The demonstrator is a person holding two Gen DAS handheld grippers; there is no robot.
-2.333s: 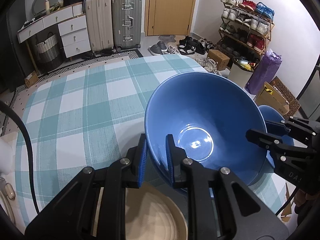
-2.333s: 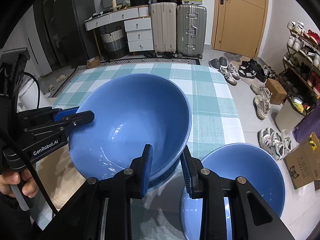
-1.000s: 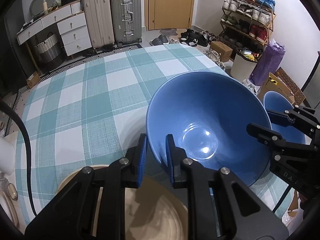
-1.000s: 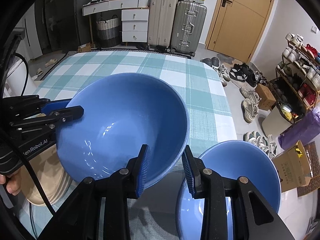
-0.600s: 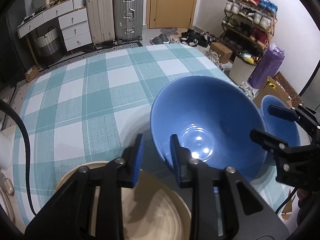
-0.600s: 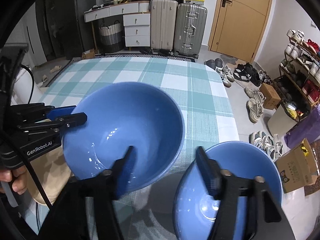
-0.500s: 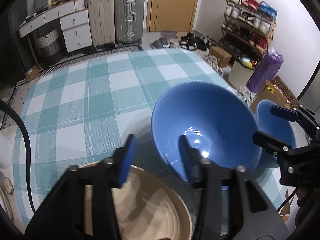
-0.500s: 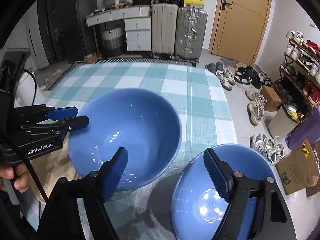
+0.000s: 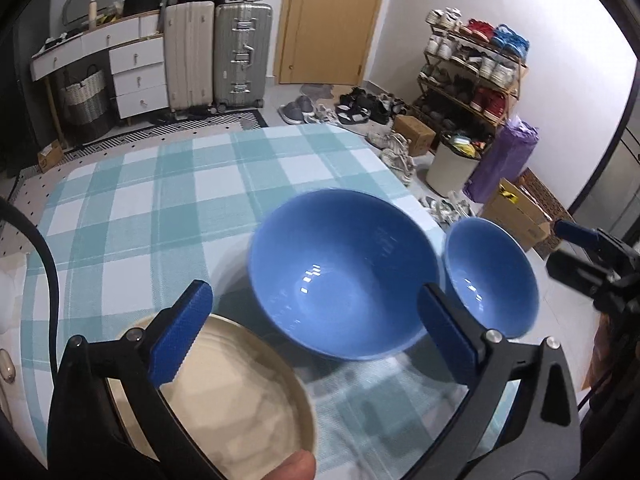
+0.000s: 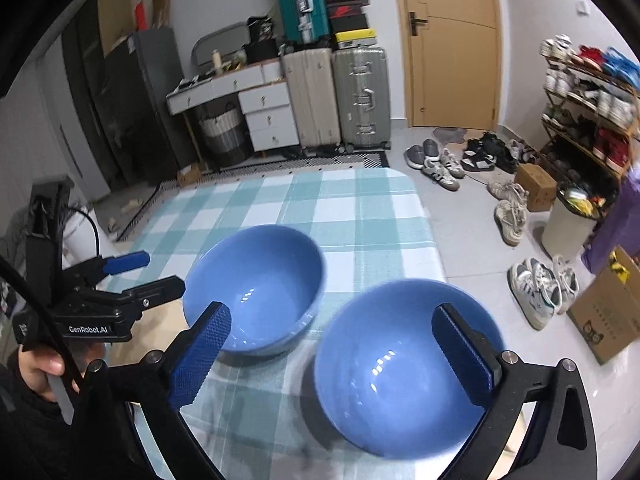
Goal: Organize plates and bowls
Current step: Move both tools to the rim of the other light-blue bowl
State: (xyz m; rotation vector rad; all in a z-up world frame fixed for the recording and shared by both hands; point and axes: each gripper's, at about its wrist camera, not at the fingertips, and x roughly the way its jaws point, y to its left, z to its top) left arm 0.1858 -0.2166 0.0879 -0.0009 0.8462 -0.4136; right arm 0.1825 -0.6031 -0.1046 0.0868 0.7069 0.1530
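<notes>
A blue bowl (image 9: pixel 344 280) (image 10: pixel 256 288) rests upright on the checked tablecloth. A second blue bowl (image 9: pixel 490 276) (image 10: pixel 400 364) stands just right of it, and a beige plate (image 9: pixel 224 392) lies to its left. My left gripper (image 9: pixel 312 332) hangs back above the plate's edge, its jaws opening wide; the first bowl lies ahead of its pads, untouched. My right gripper (image 10: pixel 332 356) hovers over the gap between the bowls, its jaws also opening, gripping nothing. Each gripper shows in the other's view: the right gripper (image 9: pixel 592 256) and the left gripper (image 10: pixel 120 280).
The table (image 9: pixel 140 208) carries a teal-and-white checked cloth, and the second bowl stands close to its right edge. A hand (image 10: pixel 44 364) holds the left gripper's handle. On the floor beyond are suitcases (image 10: pixel 360 96), loose shoes (image 10: pixel 440 164) and a shoe rack (image 9: pixel 472 76).
Both grippers were shut on the first bowl's rim, one at each side. They have let go, spread wide and drawn back and up. The bowl now sits on the cloth.
</notes>
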